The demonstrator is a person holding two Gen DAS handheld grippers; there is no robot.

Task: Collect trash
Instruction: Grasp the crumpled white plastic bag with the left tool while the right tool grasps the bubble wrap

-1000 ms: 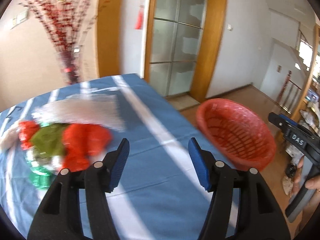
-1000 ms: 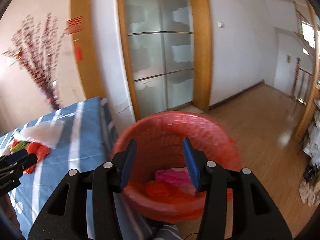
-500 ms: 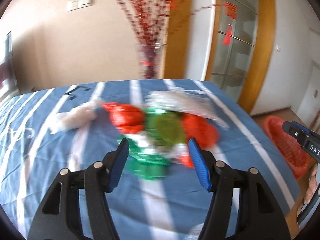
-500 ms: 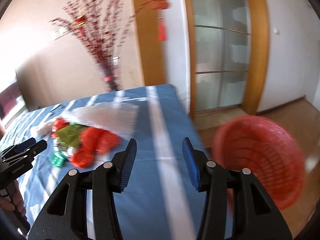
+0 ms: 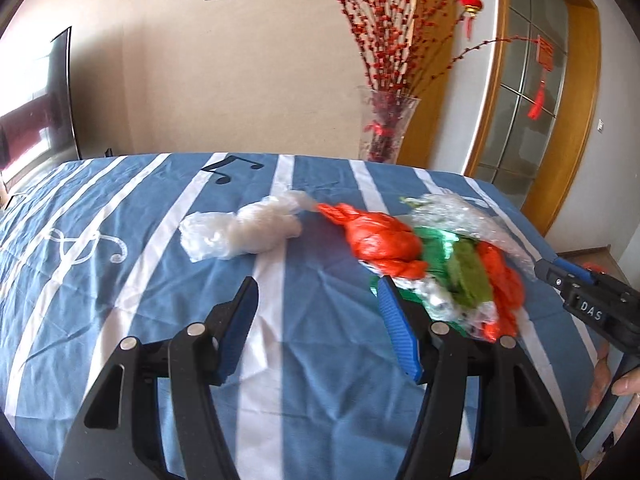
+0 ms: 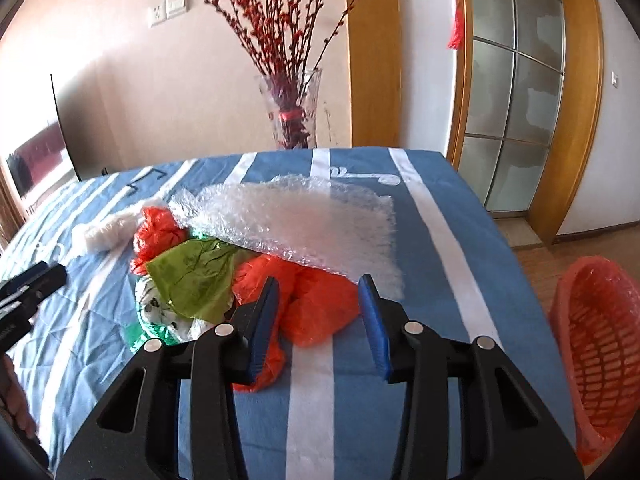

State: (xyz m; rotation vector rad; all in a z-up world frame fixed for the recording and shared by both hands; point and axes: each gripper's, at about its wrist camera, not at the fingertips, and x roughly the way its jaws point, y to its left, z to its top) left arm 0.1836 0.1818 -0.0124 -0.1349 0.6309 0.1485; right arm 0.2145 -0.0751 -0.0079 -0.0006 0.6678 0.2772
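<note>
As seen from the left wrist, the left gripper stood released and empty over the striped cloth, the white bag ahead and the trash pile at right; a second before, the basket filled that side. Only the right wrist view showed the red basket beyond the table edge and the bubble wrap spread flat. There the right gripper was closing, ungripped, around an orange bag; earlier it framed the basket.

Free room: bare blue-and-white striped cloth surface is left open at the near side.
Obstacle: heap of crumpled red, green and clear plastic bags is spread mid-surface.
</note>
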